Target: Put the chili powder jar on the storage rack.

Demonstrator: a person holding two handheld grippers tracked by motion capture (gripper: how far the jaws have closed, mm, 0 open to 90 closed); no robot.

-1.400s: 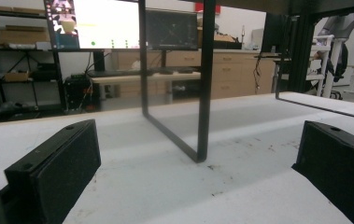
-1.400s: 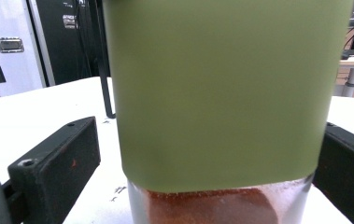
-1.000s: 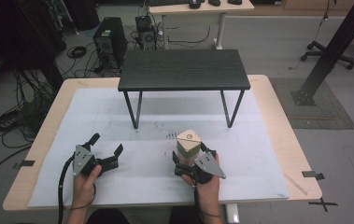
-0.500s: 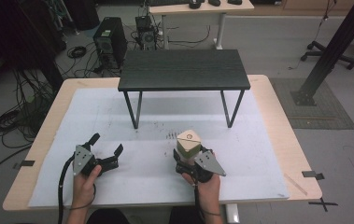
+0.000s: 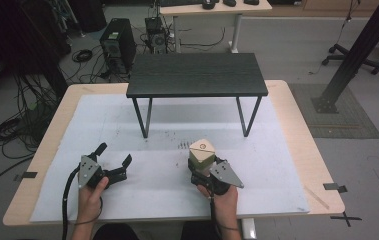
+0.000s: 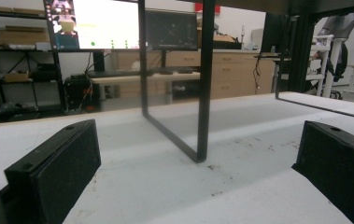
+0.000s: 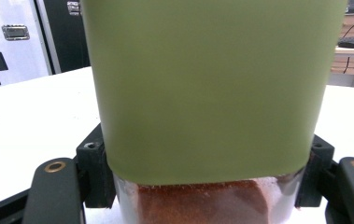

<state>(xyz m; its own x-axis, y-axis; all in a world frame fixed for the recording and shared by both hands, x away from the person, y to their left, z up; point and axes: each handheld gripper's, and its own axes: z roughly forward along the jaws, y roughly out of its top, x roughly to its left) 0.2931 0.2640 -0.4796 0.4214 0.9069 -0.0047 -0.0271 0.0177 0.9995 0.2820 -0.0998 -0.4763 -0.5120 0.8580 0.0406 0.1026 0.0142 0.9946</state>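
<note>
While low over the table | right claw grips jar | left claw wide

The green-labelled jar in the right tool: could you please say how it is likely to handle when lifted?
The jar looks rigid, so it probably won't give under the right tool. Its smooth label may be slippery. The reddish powder inside could shift if tilted, and its tall shape may tip when set down.

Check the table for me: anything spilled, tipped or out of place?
Nothing stands out. The green-lidded jar sits upright in the right tool, its reddish powder inside. The left tool rests open on the white mat, which shows only faint scuffs.
</note>
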